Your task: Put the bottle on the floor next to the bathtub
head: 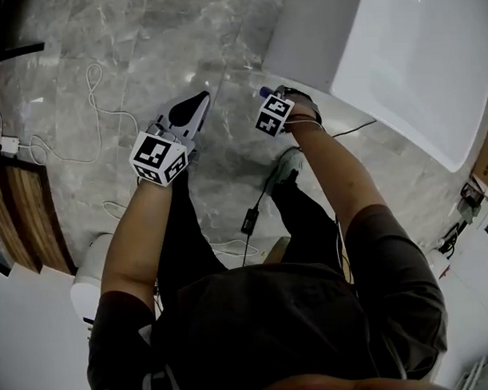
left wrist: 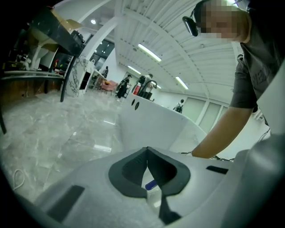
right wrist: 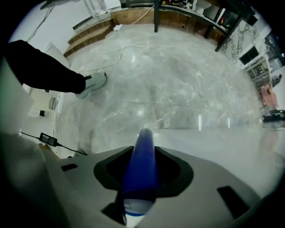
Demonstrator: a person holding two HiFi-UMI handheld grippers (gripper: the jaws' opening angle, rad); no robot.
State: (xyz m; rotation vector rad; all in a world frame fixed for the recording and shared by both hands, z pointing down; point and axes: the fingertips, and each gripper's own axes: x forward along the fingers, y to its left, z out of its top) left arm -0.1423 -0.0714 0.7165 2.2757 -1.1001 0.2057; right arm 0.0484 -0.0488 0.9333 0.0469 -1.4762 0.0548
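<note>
The right gripper point(head: 279, 96) clasps the blue-capped bottle point(right wrist: 141, 167) over the marble floor point(head: 143, 42), near the white bathtub point(head: 415, 72); the left gripper point(left wrist: 147, 152) has its jaws pressed together, empty.

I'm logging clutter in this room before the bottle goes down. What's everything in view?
bottle: one, blue, clamped between the right gripper's jaws
bathtub: one, white, upper right of the head view
floor: grey marble, all around
cable: one, white, looped on the floor at left
power adapter: one, black, on the floor by the feet
wooden steps: brown, left edge
shoe: one, grey, on the floor near the bathtub
left gripper: one, white, jaws together, empty
right gripper: one, white, shut on the bottle
</note>
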